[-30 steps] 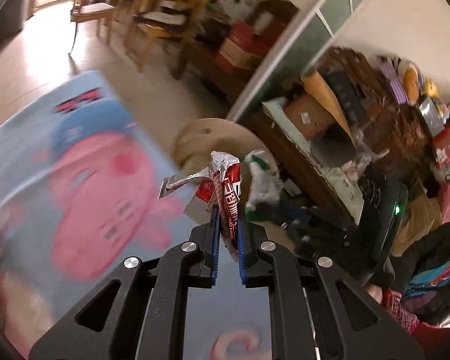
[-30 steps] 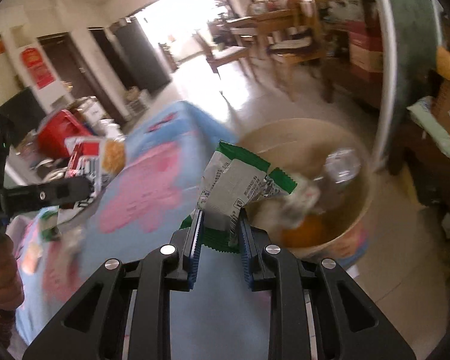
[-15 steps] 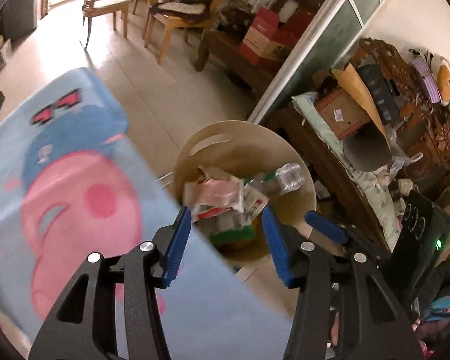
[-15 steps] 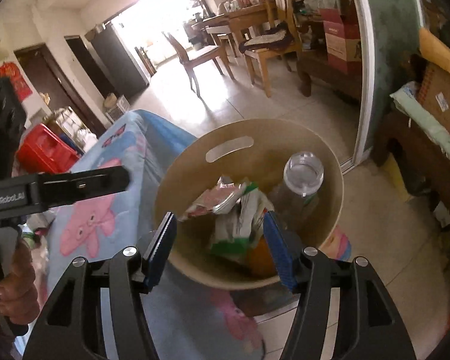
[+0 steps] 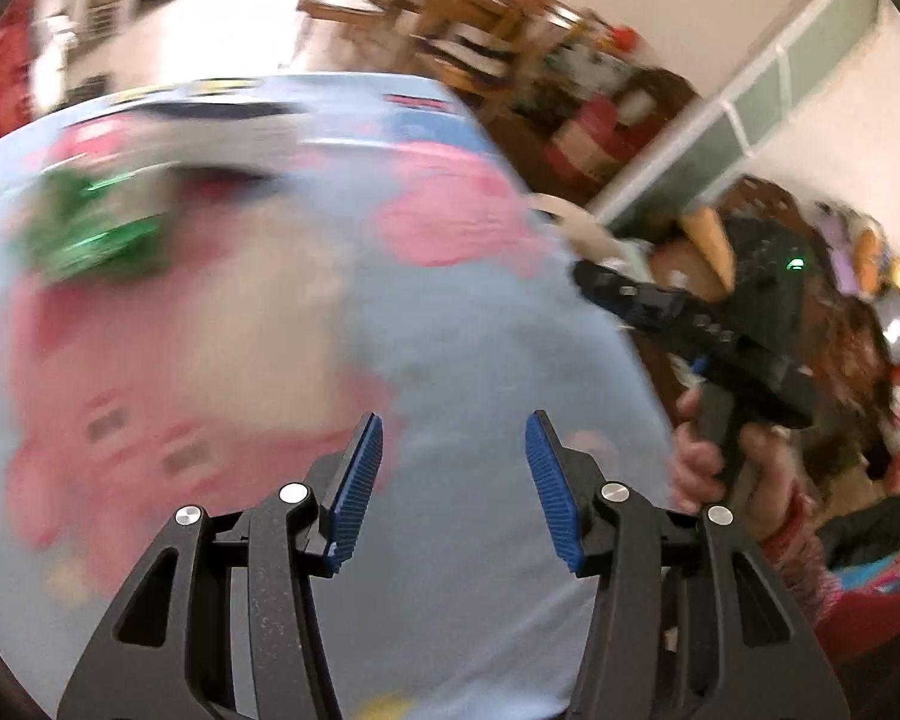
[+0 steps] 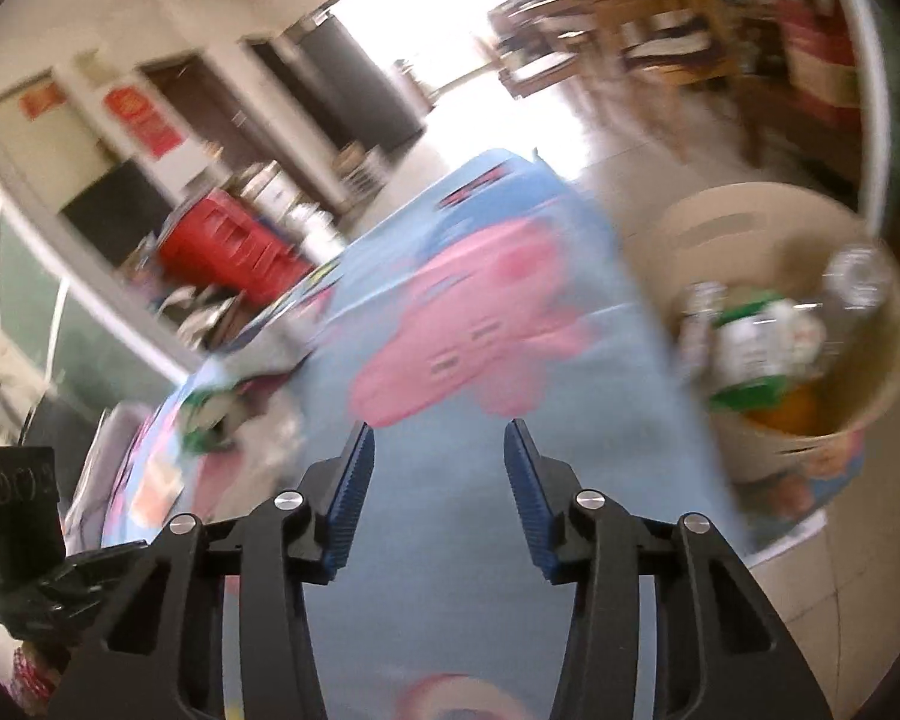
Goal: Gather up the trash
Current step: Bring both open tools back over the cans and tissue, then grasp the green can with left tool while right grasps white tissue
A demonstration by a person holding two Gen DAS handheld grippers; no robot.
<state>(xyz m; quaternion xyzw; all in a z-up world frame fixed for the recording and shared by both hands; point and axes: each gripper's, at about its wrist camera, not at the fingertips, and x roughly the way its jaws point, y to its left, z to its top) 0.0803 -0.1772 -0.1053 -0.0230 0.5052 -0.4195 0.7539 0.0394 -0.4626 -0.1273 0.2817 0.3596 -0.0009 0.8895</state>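
Note:
My left gripper stands open over the blue table cover with nothing between its blue pads. A blurred green wrapper lies on the cover at the far left. My right gripper hovers over the same cover; its jaws are closing with nothing between them. The beige bin stands on the floor at the right, holding a clear bottle, a green-and-white packet and other trash. More wrappers lie blurred on the cover's left side.
A hand holds the right gripper's black body at the right of the left wrist view. The left gripper's body shows at the lower left of the right wrist view. A red crate, wooden chairs and shelves stand around.
Both grippers let their wrappers go into the bin and opened. Both have since swung left, away from the bin and back over the blue cover; the right jaws have narrowed a little.

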